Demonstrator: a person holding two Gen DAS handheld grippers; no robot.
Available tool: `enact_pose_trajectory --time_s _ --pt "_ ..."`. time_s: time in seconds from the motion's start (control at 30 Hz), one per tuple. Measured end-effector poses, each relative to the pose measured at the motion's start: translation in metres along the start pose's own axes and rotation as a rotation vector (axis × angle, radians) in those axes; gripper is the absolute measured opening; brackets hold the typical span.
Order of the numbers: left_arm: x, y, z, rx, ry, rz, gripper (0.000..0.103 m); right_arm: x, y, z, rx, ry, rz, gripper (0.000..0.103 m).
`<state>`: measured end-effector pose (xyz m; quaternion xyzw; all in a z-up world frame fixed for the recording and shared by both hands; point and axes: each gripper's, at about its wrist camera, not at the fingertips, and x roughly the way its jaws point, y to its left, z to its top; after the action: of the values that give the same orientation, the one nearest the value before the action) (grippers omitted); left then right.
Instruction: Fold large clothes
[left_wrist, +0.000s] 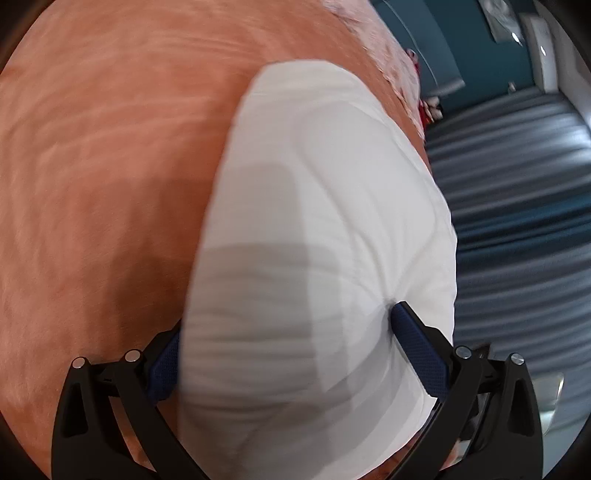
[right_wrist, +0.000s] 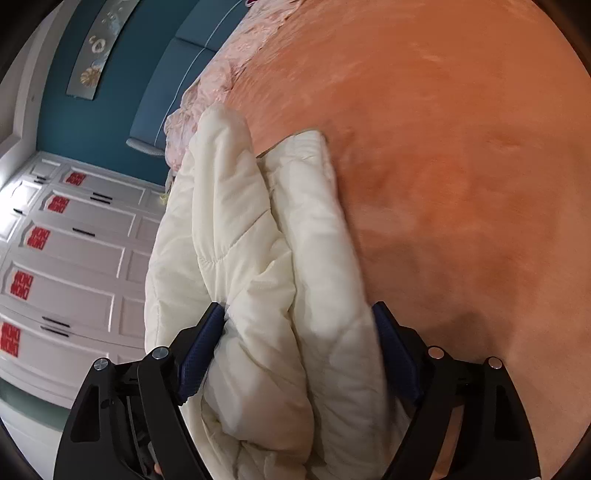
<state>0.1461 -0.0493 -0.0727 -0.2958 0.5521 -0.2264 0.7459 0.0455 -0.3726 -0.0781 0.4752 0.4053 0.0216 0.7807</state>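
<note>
White garment between both grippers' jaws.

My two wrist views look steeply down, close; both share the white garment on the orange bedspread.

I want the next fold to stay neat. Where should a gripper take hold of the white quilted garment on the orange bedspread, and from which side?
Probably grip the white quilted garment at the bunched, doubled end where its two padded rolls meet, near the right gripper. Come in from that near end along its length, over the orange bedspread: the rolls run lengthwise, so the jaws can straddle both layers together.
</note>
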Motion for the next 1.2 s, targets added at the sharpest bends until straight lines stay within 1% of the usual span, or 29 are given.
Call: enact_pose_trajectory --time_s 0.07,0.1,0.13,0.17,0.2,0.23,0.3,0.37,0.47,0.53,0.6,0.67,0.73,0.77,0.8,0.87,0.9,0.97,1.03,1.07,1.1,1.13,1.2 --pt "0.001 -0.009 -0.001 0.04 -0.008 0.026 0.098 0.003 0.001 -0.003 -0.011 0.009 -0.006 0.077" --pt "0.001 -0.013 -0.001 0.057 -0.013 0.039 0.096 0.005 0.004 -0.002 -0.022 0.012 -0.007 0.071" --pt "-0.001 -0.017 -0.001 0.066 -0.027 0.045 0.091 0.006 0.007 0.0 -0.033 0.019 -0.004 0.061" --pt "-0.003 -0.02 -0.001 0.074 -0.035 0.045 0.088 0.001 0.005 0.0 -0.043 0.02 -0.001 0.055" --pt "-0.007 -0.025 -0.001 0.09 -0.043 0.048 0.081 -0.003 0.01 0.0 -0.059 0.014 -0.002 0.044" --pt "-0.013 -0.033 0.0 0.126 -0.061 0.054 0.072 -0.008 0.016 0.001 -0.079 0.005 -0.001 0.036" --pt "-0.026 -0.052 0.002 0.214 -0.099 0.069 0.065 -0.021 0.032 0.002 -0.12 -0.034 0.001 0.032" --pt "-0.037 -0.067 0.005 0.269 -0.127 0.06 0.063 -0.033 0.052 0.006 -0.153 -0.084 0.01 0.032" --pt "-0.059 -0.086 0.017 0.338 -0.192 0.009 0.062 -0.046 0.082 0.015 -0.216 -0.151 0.031 0.032" --pt "-0.076 -0.098 0.03 0.387 -0.253 -0.025 0.062 -0.053 0.111 0.025 -0.286 -0.196 0.056 0.032" --pt "-0.089 -0.104 0.044 0.425 -0.295 -0.034 0.062 -0.049 0.137 0.038 -0.333 -0.214 0.079 0.032" --pt "-0.097 -0.105 0.061 0.445 -0.322 -0.034 0.063 -0.04 0.153 0.048 -0.362 -0.221 0.094 0.032" --pt "-0.097 -0.098 0.078 0.449 -0.336 -0.025 0.063 -0.017 0.167 0.057 -0.387 -0.22 0.084 0.033" --pt "-0.094 -0.093 0.085 0.449 -0.336 -0.017 0.063 -0.008 0.168 0.06 -0.389 -0.216 0.077 0.033" --pt "-0.088 -0.087 0.093 0.446 -0.333 -0.006 0.063 0.011 0.17 0.067 -0.384 -0.203 0.064 0.033" --pt "-0.068 -0.071 0.109 0.434 -0.314 0.023 0.063 0.035 0.166 0.074 -0.37 -0.174 0.041 0.033" --pt "-0.063 -0.06 0.11 0.427 -0.303 0.033 0.063 0.051 0.161 0.076 -0.36 -0.155 0.022 0.033" --pt "-0.043 -0.041 0.123 0.395 -0.266 0.051 0.063 0.073 0.15 0.078 -0.345 -0.13 -0.006 0.034" --pt "-0.025 -0.017 0.129 0.35 -0.221 0.066 0.063 0.1 0.133 0.079 -0.314 -0.086 -0.043 0.035" --pt "-0.016 -0.007 0.133 0.327 -0.201 0.072 0.064 0.109 0.128 0.079 -0.303 -0.071 -0.055 0.038" --pt "-0.009 0.006 0.132 0.299 -0.19 0.067 0.067 0.118 0.12 0.078 -0.292 -0.06 -0.061 0.044" --pt "-0.008 0.012 0.131 0.291 -0.193 0.054 0.069 0.121 0.113 0.077 -0.287 -0.06 -0.054 0.051" --pt "-0.01 0.02 0.126 0.279 -0.197 0.039 0.073 0.12 0.106 0.078 -0.263 -0.058 -0.03 0.057"
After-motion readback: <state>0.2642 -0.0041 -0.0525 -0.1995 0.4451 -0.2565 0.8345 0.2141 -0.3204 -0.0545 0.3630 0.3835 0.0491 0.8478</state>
